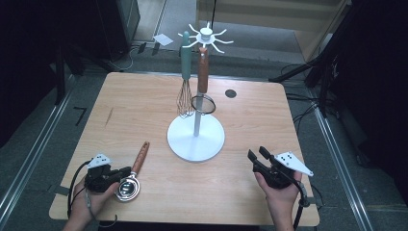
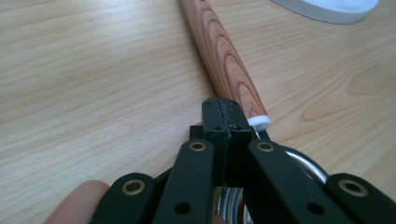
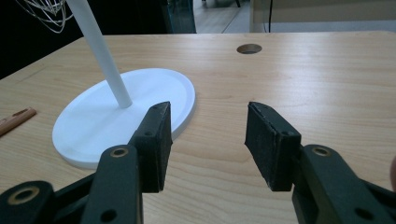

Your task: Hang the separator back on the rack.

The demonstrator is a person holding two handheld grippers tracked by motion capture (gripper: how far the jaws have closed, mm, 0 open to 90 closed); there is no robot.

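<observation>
Strainer [image 1: 129, 186] lies on the table [image 1: 144, 106] at the near left, wooden handle [image 2: 219, 56] pointing toward the white stand [image 1: 196, 137]. Left gripper [image 1: 120, 174] is clamped on the strainer where handle meets rim. Right gripper [image 3: 205, 140] rests near right, jaws wide apart, holding nothing.

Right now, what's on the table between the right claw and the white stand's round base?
Nothing: in the high view only bare wooden table separates the open right claw from the stand's base. The right gripper view shows the same.
</observation>
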